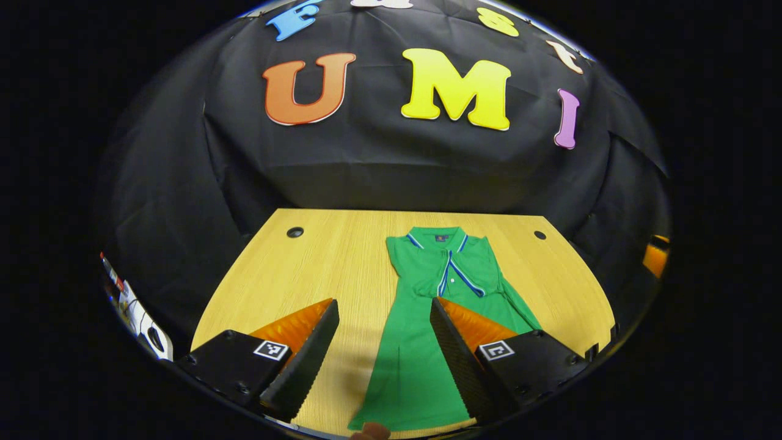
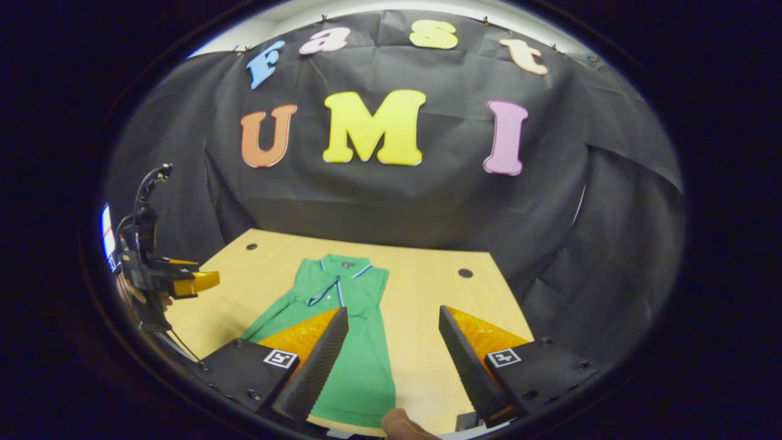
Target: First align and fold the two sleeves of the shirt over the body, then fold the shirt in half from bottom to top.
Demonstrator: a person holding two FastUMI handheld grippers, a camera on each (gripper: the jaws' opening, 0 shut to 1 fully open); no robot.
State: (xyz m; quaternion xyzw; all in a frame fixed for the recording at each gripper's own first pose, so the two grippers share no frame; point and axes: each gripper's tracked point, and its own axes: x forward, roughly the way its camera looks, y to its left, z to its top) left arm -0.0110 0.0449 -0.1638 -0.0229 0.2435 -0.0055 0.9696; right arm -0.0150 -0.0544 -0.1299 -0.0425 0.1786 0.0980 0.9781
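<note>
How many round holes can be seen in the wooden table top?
2. One hole is near the far corner of the table to the left of the green shirt; the other hole is near the far corner to its right.

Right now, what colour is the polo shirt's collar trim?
Blue and white stripes on the green polo shirt; clearest in the left gripper view.
</note>
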